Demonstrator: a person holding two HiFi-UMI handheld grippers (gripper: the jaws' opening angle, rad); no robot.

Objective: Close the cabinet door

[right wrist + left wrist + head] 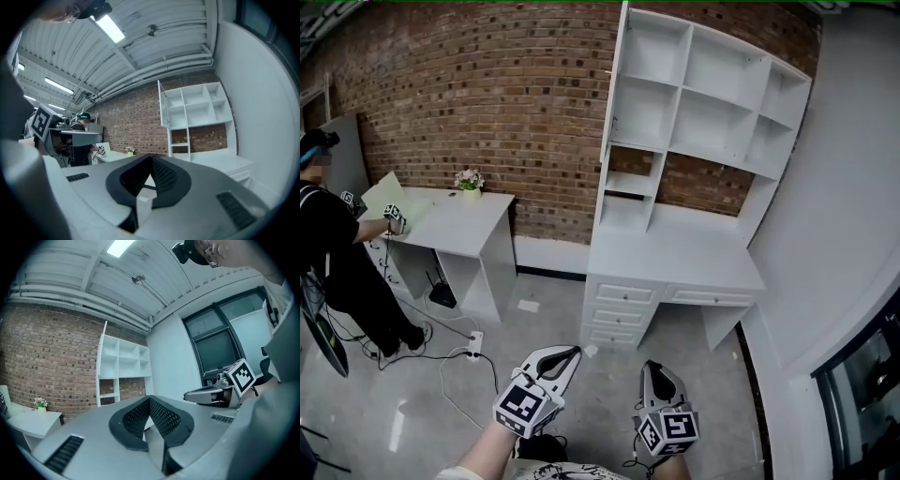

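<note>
Left gripper: Held low and level at the near edge. The jaws are pressed together and nothing is caught between them.
Right gripper: Carried just beside the left one, on its right. It is likewise closed tight and empty.
Floor: Bare concrete is spread ahead of both grippers. A power strip with trailing cable lies ahead and to the left of the left gripper.
Drawers: These are set ahead of the grippers and form the base of the white shelf unit.
Cabinet door: It is seen swung open and nearly edge-on at the unit's upper left. It stands well ahead of and high above both grippers, and is touched by neither.
Step in hand: This is judged to be the approach, with contact not yet made.
Done well: The shut jaws can be used as a blunt pusher. The door is best met on its outer face near the free edge, away from the hinges. A steady sweep until it sits flush is advised, since a shove may make it bounce back.
Far left: A second person is seen at a small desk with a flower pot, well left of the left gripper and clear of the work.
</note>
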